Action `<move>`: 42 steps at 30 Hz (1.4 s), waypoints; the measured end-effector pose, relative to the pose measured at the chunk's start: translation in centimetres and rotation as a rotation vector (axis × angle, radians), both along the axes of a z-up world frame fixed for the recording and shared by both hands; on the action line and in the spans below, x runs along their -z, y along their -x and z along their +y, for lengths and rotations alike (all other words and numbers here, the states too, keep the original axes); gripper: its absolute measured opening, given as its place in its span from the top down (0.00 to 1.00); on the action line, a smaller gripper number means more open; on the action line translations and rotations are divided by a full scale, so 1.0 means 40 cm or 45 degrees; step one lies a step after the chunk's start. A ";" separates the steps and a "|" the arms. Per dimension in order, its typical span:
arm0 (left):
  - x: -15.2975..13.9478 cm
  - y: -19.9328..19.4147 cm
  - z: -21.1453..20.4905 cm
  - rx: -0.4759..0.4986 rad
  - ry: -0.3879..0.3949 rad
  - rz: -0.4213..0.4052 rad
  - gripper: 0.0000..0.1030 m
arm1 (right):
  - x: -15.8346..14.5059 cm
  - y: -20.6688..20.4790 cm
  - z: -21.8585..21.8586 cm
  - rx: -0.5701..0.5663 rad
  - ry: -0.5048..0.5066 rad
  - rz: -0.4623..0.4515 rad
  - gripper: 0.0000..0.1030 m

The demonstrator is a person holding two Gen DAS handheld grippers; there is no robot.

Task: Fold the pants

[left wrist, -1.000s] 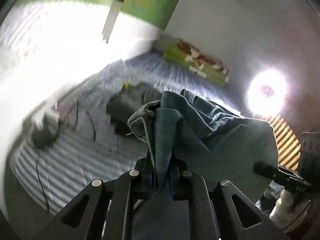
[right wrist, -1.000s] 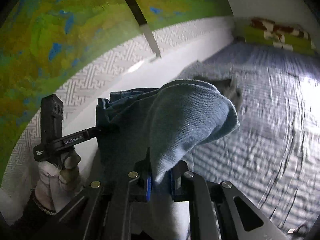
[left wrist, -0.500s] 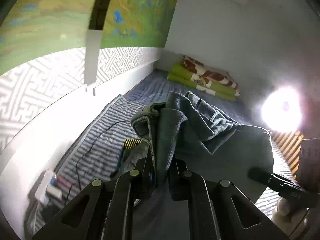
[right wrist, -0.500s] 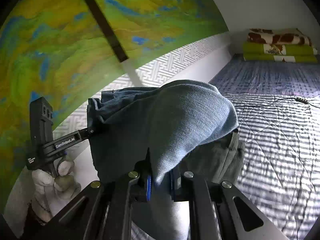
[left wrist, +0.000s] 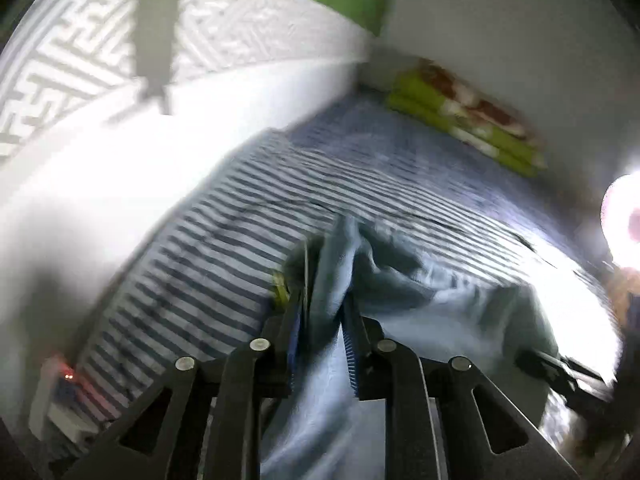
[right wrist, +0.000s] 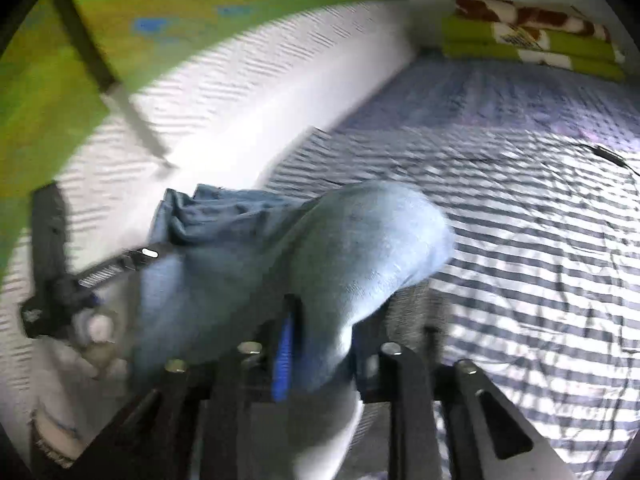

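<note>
Both claws had swung the pants [left wrist: 400,292] out over the striped bed [left wrist: 224,264] and lower than a second before, when the denim hung bunched well above the sheet. The left claw [left wrist: 324,320] had been clenched on a fold; now its jaws were opening, with cloth between them and a gap showing beside the right pad. The right claw [right wrist: 320,344] was opening too, the pale leg draped over it and running down between the jaws. The pants hung between the two claws, low over the bed near the wall. I judged this a release, laying the pants down so the folding could go on
</note>
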State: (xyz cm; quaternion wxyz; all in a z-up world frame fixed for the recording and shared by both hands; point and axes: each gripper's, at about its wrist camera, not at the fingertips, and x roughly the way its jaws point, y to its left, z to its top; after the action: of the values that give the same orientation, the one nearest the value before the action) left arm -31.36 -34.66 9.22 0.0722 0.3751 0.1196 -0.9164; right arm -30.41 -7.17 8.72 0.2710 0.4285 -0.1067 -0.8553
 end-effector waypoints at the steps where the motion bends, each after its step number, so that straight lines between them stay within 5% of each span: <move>1: -0.006 0.008 -0.019 -0.037 -0.008 0.022 0.80 | 0.012 0.020 0.002 0.029 -0.040 -0.030 0.73; 3: -0.025 0.002 -0.046 -0.085 -0.040 0.072 0.80 | 0.023 0.039 0.012 0.072 -0.062 -0.034 0.71; 7: -0.051 -0.040 -0.026 -0.010 0.060 0.099 0.80 | -0.003 0.016 0.035 0.082 -0.103 0.048 0.69; 15: 0.020 -0.204 0.121 0.175 0.149 -0.047 0.80 | -0.063 -0.134 0.044 0.007 -0.220 0.204 0.68; 20: 0.051 -0.358 0.187 0.187 0.082 -0.082 0.80 | -0.037 -0.246 0.053 -0.054 -0.225 0.151 0.68; 24: 0.041 -0.463 0.265 0.179 0.192 -0.098 0.80 | -0.036 -0.338 0.078 -0.062 -0.275 0.135 0.68; 27: -0.001 -0.554 0.311 0.170 0.185 -0.085 0.80 | -0.058 -0.415 0.120 -0.049 -0.260 0.124 0.68; 42: -0.215 -1.036 0.627 0.180 0.254 0.115 0.43 | -0.224 -0.915 0.357 0.047 -0.265 0.347 0.42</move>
State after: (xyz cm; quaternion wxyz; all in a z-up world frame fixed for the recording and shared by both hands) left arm 10.10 -9.58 17.80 0.0389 0.3320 0.0045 -0.9425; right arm 6.18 7.11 17.69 0.2214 0.3323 0.0122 -0.9168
